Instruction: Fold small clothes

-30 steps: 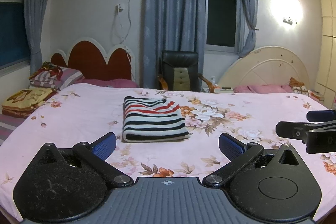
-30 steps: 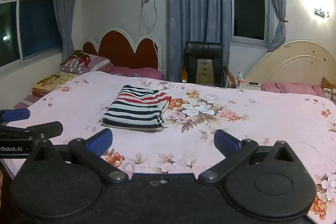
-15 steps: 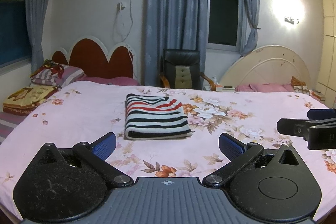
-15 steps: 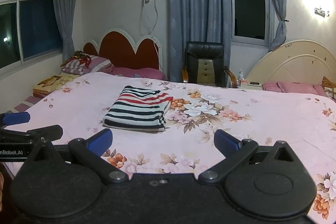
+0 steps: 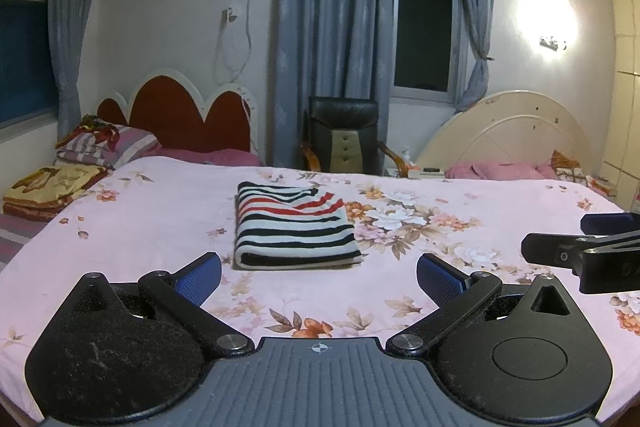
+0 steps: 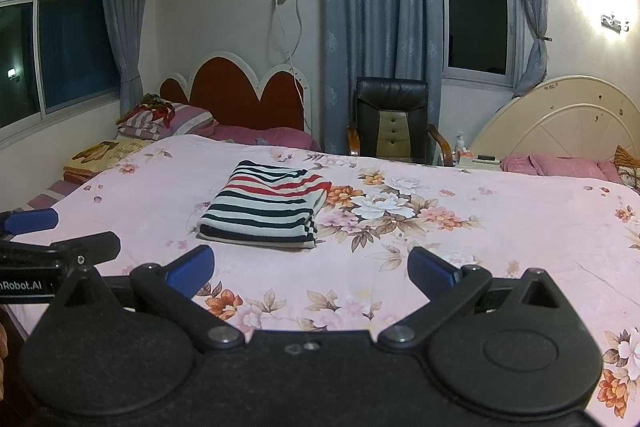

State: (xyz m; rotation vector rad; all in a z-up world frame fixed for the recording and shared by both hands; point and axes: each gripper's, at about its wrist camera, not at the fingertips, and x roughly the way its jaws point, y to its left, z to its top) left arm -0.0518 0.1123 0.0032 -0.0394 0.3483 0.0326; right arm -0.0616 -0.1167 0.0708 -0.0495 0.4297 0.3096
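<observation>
A small striped garment (image 5: 294, 227), white with black and red bands, lies folded in a neat rectangle on the pink floral bedsheet (image 5: 160, 219). It also shows in the right wrist view (image 6: 266, 205). My left gripper (image 5: 318, 273) is open and empty, held above the sheet a short way in front of the garment. My right gripper (image 6: 310, 265) is open and empty, to the right of the garment and apart from it. The right gripper's side shows in the left wrist view (image 5: 584, 251), and the left gripper's side shows in the right wrist view (image 6: 52, 247).
Folded blankets and pillows (image 5: 72, 171) lie at the bed's far left. A black chair (image 5: 344, 143) stands behind the bed between a red headboard (image 5: 180, 119) and a cream headboard (image 5: 512, 135). Pink pillows (image 5: 500, 171) lie at the back right.
Both cameras have shifted slightly; the garment sits a little higher and closer in both views. The garment itself has not moved and both grippers stay open.
</observation>
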